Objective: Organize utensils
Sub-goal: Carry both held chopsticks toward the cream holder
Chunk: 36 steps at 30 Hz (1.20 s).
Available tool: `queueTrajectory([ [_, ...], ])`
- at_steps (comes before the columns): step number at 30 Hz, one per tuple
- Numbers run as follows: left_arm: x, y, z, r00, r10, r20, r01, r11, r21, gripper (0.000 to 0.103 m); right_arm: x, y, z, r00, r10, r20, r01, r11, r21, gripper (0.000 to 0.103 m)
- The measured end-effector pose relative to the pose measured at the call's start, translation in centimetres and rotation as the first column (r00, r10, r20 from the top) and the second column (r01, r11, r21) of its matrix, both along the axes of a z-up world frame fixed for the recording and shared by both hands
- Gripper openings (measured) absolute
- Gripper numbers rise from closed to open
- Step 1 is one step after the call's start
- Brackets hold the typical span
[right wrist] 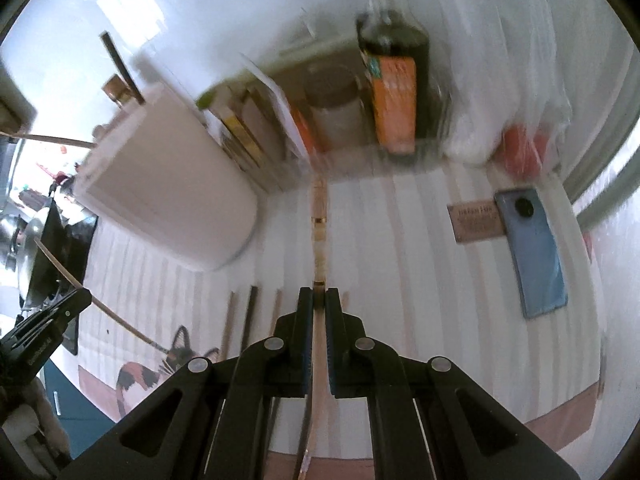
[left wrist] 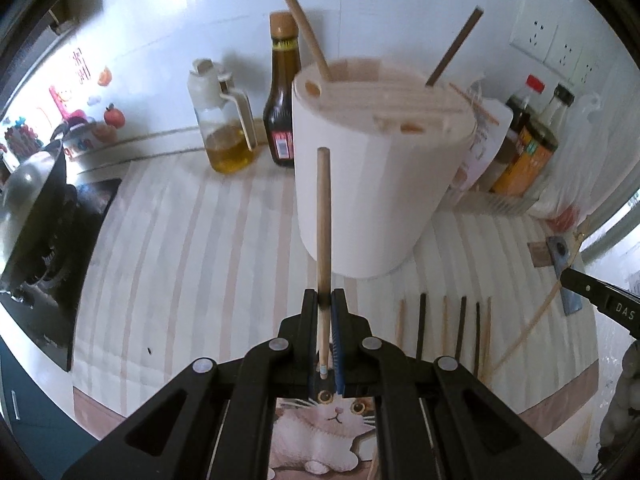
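Observation:
My left gripper (left wrist: pixel 324 296) is shut on a light wooden chopstick (left wrist: pixel 323 216) that points up in front of the white utensil holder (left wrist: pixel 372 184). The holder has a slotted wooden top with a light chopstick (left wrist: pixel 298 20) and a dark chopstick (left wrist: pixel 454 46) standing in it. My right gripper (right wrist: pixel 319 294) is shut on a light bamboo chopstick (right wrist: pixel 319 216) with ringed marks, pointing toward the bottles. The holder (right wrist: pixel 168 196) is to its left. Several light and dark chopsticks (left wrist: pixel 444 328) lie in a row on the striped mat (left wrist: pixel 200 264).
An oil cruet (left wrist: pixel 226 120) and a dark sauce bottle (left wrist: pixel 282 92) stand behind the holder. More bottles and boxes (right wrist: pixel 394 92) sit at the back right. A blue phone (right wrist: pixel 534 252) and a small card (right wrist: pixel 476 222) lie on the right. A stove with a pan (left wrist: pixel 36 216) is at the left.

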State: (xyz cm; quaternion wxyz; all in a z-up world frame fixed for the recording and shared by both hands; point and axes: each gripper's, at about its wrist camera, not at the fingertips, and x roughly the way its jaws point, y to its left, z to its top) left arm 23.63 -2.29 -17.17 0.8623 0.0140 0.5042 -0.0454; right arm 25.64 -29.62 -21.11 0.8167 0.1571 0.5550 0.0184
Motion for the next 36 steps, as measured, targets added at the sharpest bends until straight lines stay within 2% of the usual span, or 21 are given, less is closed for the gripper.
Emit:
queueTrajectory([
  [2,0.0,0.1,0.8,1.000,0.004,0.024,-0.004,1.000,0.003,0.004,0.5,0.2,0.7,1.000,0.004,0.026,-0.004,1.000,-0.006,0.000],
  [5,0.2,0.3,1.5,0.999,0.012,0.050,-0.012,1.000,0.006,0.004,1.0,0.7,1.9,0.998,0.022,0.060,-0.021,1.000,-0.015,0.000],
  [7,0.5,0.4,1.5,0.998,0.020,0.052,-0.021,1.000,0.005,0.004,1.4,0.8,1.9,0.999,0.019,0.051,-0.018,1.000,-0.015,0.000],
  [11,1.3,0.6,0.3,0.998,0.049,0.037,-0.049,0.999,0.019,0.004,3.5,-0.5,-1.7,0.998,-0.015,-0.062,0.024,0.990,0.139,0.000],
  [13,1.7,0.8,-0.3,0.997,0.071,0.030,-0.072,0.997,0.028,0.004,4.4,-1.1,-3.5,0.995,-0.041,-0.096,0.057,0.984,0.168,0.002],
  [18,3.3,1.3,-1.6,0.990,0.140,0.031,-0.142,0.988,0.061,0.004,7.4,-2.2,-8.2,0.980,-0.101,-0.173,0.126,0.982,0.144,0.013],
  [21,4.0,1.5,-1.9,0.986,0.166,0.029,-0.167,0.984,0.060,0.004,9.4,-1.6,-10.2,0.973,-0.089,-0.214,0.116,0.987,0.114,0.013],
  [24,4.4,1.4,-1.9,0.985,0.170,0.035,-0.172,0.983,0.068,0.004,11.1,-0.7,-12.0,0.963,-0.080,-0.255,0.094,0.995,0.041,0.013],
  [28,4.4,1.1,-1.8,0.985,0.166,0.043,-0.169,0.982,0.081,0.004,12.3,0.4,-14.5,0.938,-0.077,-0.338,0.070,0.997,-0.032,0.012],
  [29,4.4,1.1,-1.8,0.985,0.166,0.046,-0.169,0.982,0.082,0.004,12.2,0.5,-14.8,0.938,-0.084,-0.337,0.070,0.996,-0.053,0.007],
  [33,4.3,1.2,-1.7,0.985,0.167,0.047,-0.170,0.982,0.080,0.004,12.4,0.6,-14.0,0.944,-0.090,-0.319,0.066,0.994,-0.088,0.006],
  [36,4.1,1.5,-1.2,0.984,0.167,0.055,-0.171,0.982,0.082,0.004,11.9,0.2,-12.9,0.956,-0.090,-0.278,0.074,0.995,-0.065,0.006],
])
